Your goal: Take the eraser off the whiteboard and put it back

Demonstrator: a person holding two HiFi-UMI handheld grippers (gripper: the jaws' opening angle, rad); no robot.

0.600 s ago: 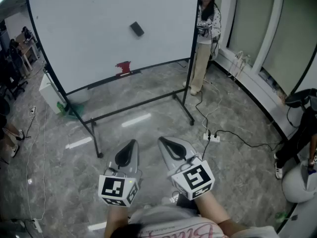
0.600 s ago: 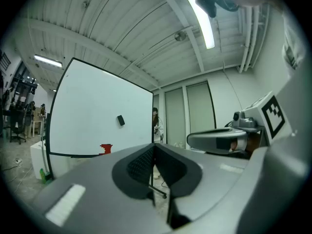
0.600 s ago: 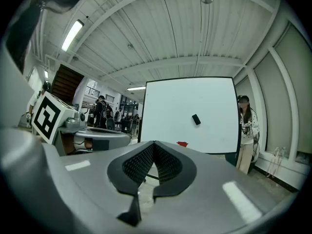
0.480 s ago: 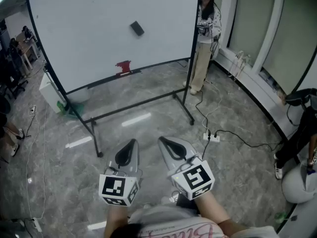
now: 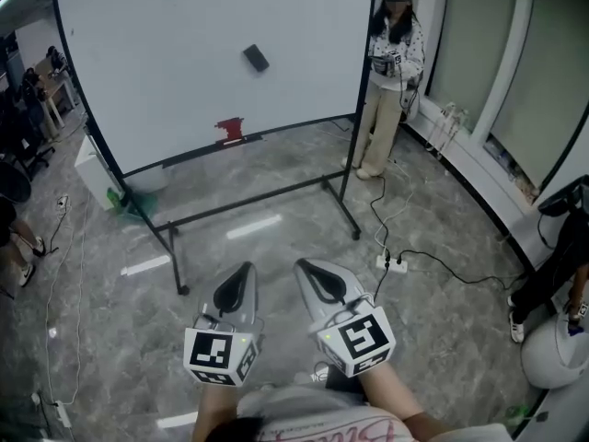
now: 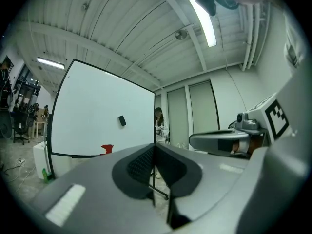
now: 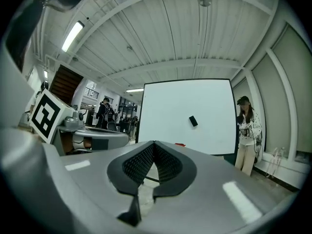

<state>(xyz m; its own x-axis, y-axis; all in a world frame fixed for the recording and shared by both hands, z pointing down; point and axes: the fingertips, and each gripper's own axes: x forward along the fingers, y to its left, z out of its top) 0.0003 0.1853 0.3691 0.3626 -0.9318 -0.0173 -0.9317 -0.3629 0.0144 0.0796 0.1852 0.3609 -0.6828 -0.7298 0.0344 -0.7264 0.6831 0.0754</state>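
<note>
Eraser on whiteboard, well apart from left tongs and right tongs, both clenched empty.

The grey marbled floor carries the whiteboard's stand well ahead of the right tongs; a corded power strip lies near their right.

The whiteboard stands on the floor at the far left. The eraser sits on the board, above its middle. Below the eraser and a little to the left, a small object rests on the lower rail. A person stands just beside the board's right edge. A power strip lies on the floor, nearer than that person. The left tongs and right tongs sit side by side at the near edge, well apart from the board.
</note>
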